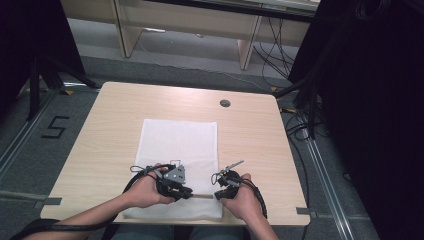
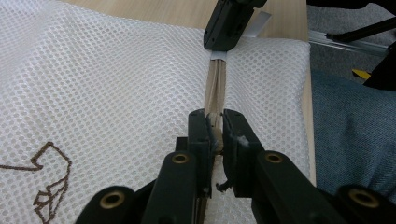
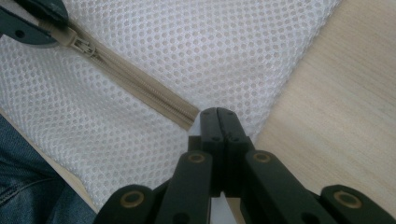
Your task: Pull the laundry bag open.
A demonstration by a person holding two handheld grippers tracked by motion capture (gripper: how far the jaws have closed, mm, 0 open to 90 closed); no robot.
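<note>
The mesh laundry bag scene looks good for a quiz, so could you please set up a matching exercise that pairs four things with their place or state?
Things:
1. left gripper
2. right gripper
3. mesh bag
4. round grommet

Places or states:
A. set in the far part of the wooden table
B. shut on the zipper's slider
C. lying flat, white, with a beige zipper along its near edge
D. shut at the zipper's end, on the bag's corner

Pairs: 1-B, 2-D, 3-C, 4-A

White mesh bag (image 1: 178,145) flat; beige zipper (image 3: 140,88) closed
</note>
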